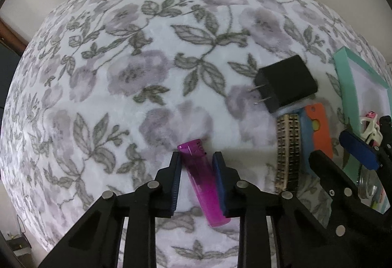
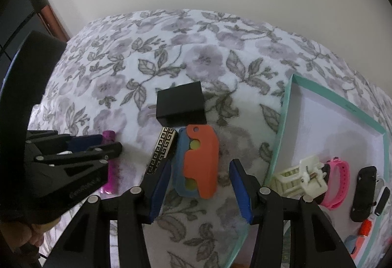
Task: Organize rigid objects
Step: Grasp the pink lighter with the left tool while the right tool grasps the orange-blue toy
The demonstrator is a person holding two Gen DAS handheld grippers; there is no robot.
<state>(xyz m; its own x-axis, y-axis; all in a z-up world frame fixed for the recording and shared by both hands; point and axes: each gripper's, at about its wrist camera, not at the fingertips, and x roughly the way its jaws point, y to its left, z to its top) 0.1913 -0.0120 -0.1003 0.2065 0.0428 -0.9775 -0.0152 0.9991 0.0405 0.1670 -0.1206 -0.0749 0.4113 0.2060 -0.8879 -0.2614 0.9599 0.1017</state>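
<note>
Your left gripper (image 1: 196, 157) straddles the translucent purple plastic lighter (image 1: 202, 182) on the floral fleece blanket (image 1: 122, 72); jaws narrow, contact unclear. Your right gripper (image 2: 199, 167) is wide apart around the orange-and-blue plastic folding case (image 2: 198, 162), not touching. Beyond: gold-black patterned bar (image 2: 163, 149), then black wall charger block (image 2: 181, 103). Mint-rimmed white tray (image 2: 281, 121) sits twd the blanket's right edge w/ pink band (image 2: 339, 184).
</note>
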